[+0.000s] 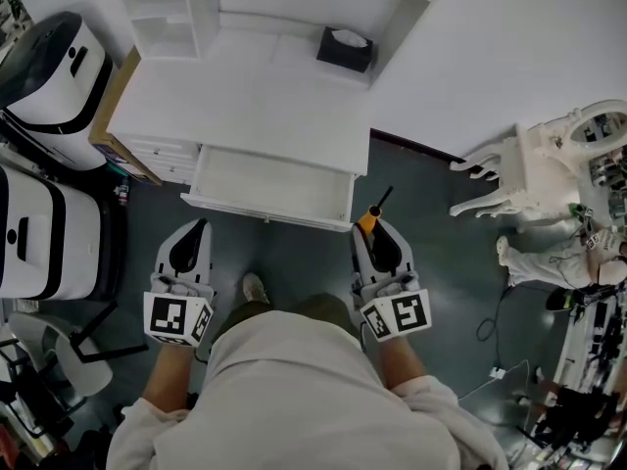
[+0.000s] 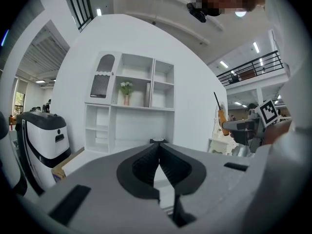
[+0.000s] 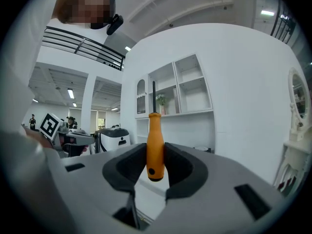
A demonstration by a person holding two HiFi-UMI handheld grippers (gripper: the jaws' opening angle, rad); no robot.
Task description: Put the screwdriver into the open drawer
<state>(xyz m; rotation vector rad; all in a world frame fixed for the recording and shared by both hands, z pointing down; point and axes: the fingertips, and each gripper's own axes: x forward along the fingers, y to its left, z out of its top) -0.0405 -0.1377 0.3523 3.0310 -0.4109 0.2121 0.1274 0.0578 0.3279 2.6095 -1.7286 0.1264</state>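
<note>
My right claw is gripping the orange screwdriver upright (head view is showing the open drawer ahead); my left claw is sitting closed, empty.

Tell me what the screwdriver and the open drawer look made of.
The screwdriver: handle looks like smooth orange plastic, slight sheen; thin dark shaft, probably metal. The drawer: matte white painted wood or laminate, judging by its flat panels.

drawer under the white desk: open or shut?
Open. The drawer sticks out past the front edge of the desk, its white inside visible from above.
</note>
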